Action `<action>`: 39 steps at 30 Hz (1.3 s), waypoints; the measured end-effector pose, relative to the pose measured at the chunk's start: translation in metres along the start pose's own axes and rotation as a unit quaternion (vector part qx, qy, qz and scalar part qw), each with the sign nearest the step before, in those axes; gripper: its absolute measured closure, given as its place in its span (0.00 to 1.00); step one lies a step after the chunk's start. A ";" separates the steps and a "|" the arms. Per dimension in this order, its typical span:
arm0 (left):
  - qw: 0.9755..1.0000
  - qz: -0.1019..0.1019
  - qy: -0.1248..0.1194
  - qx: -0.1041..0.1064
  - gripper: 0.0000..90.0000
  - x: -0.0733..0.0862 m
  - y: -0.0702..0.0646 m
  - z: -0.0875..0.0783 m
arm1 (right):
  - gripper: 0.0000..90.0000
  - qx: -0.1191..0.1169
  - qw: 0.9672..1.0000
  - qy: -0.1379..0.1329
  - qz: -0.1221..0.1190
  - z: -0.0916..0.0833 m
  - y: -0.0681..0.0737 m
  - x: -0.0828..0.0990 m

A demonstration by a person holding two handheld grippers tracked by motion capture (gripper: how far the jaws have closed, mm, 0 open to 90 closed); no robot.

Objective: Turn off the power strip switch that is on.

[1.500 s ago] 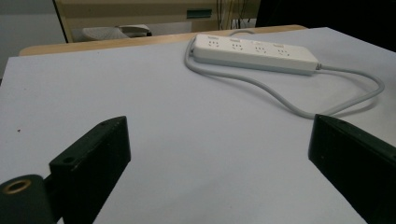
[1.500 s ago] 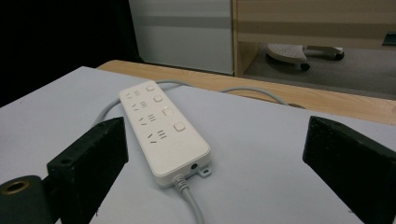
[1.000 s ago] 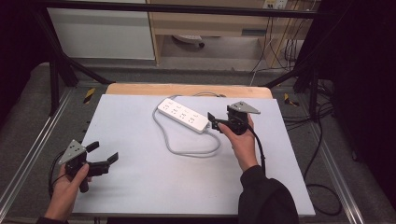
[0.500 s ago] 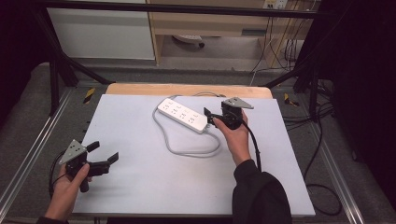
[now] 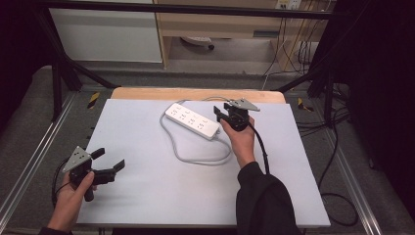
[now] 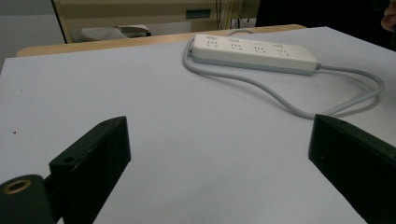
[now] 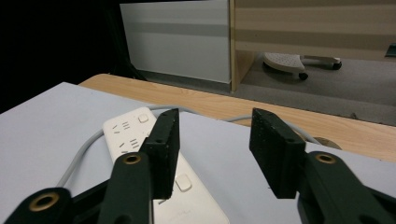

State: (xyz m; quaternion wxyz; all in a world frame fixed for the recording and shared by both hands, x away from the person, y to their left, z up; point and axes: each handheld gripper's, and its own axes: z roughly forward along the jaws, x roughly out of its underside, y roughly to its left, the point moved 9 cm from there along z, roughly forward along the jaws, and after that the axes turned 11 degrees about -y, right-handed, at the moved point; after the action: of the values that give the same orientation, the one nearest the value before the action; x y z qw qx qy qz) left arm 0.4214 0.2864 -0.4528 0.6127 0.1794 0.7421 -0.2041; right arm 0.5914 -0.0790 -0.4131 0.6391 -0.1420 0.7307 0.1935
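1. Reaching: right gripper [image 5: 221, 113] over near end of power strip [image 5: 192, 120] at table [image 5: 147, 196] back-centre; jaws just been closing, nothing between them yet.
2. Left gripper [image 5: 108, 160] idle, released.
3. Next: straddle strip, clamp.

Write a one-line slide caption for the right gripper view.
Right gripper, jaws just closing with nothing between them, beside white power strip.

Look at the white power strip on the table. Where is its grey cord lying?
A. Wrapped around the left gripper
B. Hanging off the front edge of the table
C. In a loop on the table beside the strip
C: the grey cord curves round in a loop on the table beside the power strip.
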 end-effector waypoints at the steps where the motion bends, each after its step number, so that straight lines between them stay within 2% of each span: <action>1: 1.000 0.000 0.000 0.000 0.06 0.000 0.000 0.000 | 0.64 0.001 1.000 0.000 -0.002 0.003 0.001 0.000; 11: 1.000 0.000 -0.002 0.001 0.06 -0.001 0.000 0.000 | 0.82 0.001 1.000 -0.006 -0.014 0.020 0.009 -0.004; 19: 1.000 0.002 -0.003 -0.001 0.06 -0.001 0.000 0.000 | 0.92 0.004 1.000 -0.009 -0.020 0.031 0.011 -0.003; 27: 1.000 0.003 -0.004 -0.001 0.06 -0.002 -0.001 0.000 | 0.97 0.006 1.000 -0.008 -0.023 0.043 0.014 0.002; 33: 1.000 0.003 -0.005 -0.001 0.06 -0.002 -0.001 0.000 | 1.00 0.005 1.000 0.003 -0.012 0.050 0.015 0.011; 39: 1.000 0.005 -0.005 0.000 0.06 -0.002 0.000 -0.001 | 1.00 -0.002 1.000 0.010 -0.025 0.060 0.022 0.014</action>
State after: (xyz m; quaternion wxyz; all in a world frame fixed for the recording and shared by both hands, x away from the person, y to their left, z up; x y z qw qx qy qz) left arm 0.4211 0.2864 -0.4502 0.6178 0.1821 0.7380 -0.2014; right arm 0.6325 -0.0314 -0.4313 0.6358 -0.1637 0.7332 0.1772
